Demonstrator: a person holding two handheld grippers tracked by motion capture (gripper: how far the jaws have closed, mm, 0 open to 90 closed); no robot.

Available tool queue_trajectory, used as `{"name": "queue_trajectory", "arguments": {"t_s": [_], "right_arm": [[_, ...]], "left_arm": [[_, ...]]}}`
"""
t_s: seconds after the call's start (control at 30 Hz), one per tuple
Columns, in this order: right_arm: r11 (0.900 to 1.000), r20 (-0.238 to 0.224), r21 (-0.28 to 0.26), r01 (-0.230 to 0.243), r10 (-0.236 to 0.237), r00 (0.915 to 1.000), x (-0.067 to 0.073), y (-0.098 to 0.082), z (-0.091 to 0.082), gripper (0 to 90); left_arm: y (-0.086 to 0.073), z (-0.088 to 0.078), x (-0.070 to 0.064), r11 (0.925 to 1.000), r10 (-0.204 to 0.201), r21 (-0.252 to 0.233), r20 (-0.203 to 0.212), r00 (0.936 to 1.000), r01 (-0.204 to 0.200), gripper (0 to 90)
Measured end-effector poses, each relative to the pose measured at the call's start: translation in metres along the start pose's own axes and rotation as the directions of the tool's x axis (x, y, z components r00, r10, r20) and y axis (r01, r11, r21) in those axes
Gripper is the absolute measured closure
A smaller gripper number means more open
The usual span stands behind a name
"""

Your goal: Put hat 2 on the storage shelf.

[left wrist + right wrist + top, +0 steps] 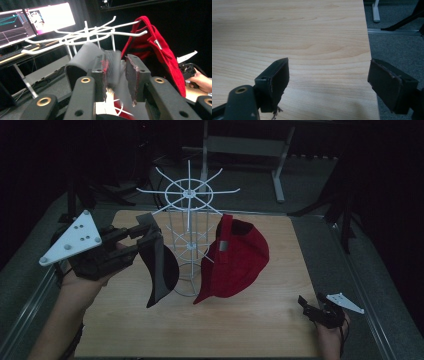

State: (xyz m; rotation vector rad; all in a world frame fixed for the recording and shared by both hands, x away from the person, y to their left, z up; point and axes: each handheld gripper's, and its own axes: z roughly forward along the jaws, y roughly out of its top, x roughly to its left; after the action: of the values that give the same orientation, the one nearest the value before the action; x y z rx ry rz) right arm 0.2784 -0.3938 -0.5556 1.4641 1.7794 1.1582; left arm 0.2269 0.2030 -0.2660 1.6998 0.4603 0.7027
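Your left claw [145, 234] is at the dark cap [159, 265], which hangs on the left side of the wire rack [189, 195]. Its jaws stand a little apart with the cap's back strap between them, apparently no longer pinched. Check that the cap sits on its hook, then draw straight back to the left without snagging it. Your right claw [320, 309] rests wide apart and empty at the desk's [250, 320] near right corner. Count: two caps, one dark and one red [237, 257]; one rack.

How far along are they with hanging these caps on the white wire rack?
The red cap already hangs from the white wire rack. The dark grey cap is at the rack, between the left gripper's fingers. Left: letting it go. The right gripper rests open on the wooden table.
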Motion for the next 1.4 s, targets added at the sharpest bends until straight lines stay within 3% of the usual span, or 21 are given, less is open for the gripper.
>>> {"name": "queue_trajectory", "arguments": {"t_s": [0.4,0.67,0.83,0.93,1.13,1.37,1.4], "right_arm": [[1.0,0.0,0.0,0.001,-0.001,1.0,0.0,0.0,0.0,17.3],[1.0,0.002,-0.004,0.006,-0.006,1.0,0.0,0.0,0.0,17.3],[1.0,0.004,-0.005,0.009,-0.009,0.9999,0.001,0.0,0.0,17.3],[1.0,0.007,-0.006,0.01,-0.01,0.9999,0.001,0.0,0.0,17.3],[1.0,0.01,-0.012,0.019,-0.018,0.9998,0.002,0.0,0.0,17.3],[1.0,0.017,-0.019,0.023,-0.023,0.9996,0.002,0.0,-0.001,17.3],[1.0,0.017,-0.019,0.023,-0.023,0.9996,0.002,0.0,-0.001,17.3]], "left_arm": [[-0.003,-0.018,0.001,0.9977,-0.029,-0.061,-0.01,0.9995,0.029,60.8],[-0.008,-0.032,-0.001,0.9971,-0.037,-0.068,-0.049,0.9981,0.033,52.6],[-0.021,-0.039,-0.001,0.9983,-0.042,-0.043,-0.085,0.9954,0.039,52.4],[-0.027,-0.04,0.0,0.9985,-0.047,-0.032,-0.099,0.994,0.044,47.1],[-0.049,-0.044,0.008,0.9954,-0.096,-0.007,-0.095,0.9909,0.095,45.3],[-0.092,-0.043,0.016,0.9857,-0.158,0.04,-0.118,0.9804,0.164,45.4],[-0.092,-0.043,0.016,0.9857,-0.158,0.04,-0.118,0.9804,0.164,45.4]]}}
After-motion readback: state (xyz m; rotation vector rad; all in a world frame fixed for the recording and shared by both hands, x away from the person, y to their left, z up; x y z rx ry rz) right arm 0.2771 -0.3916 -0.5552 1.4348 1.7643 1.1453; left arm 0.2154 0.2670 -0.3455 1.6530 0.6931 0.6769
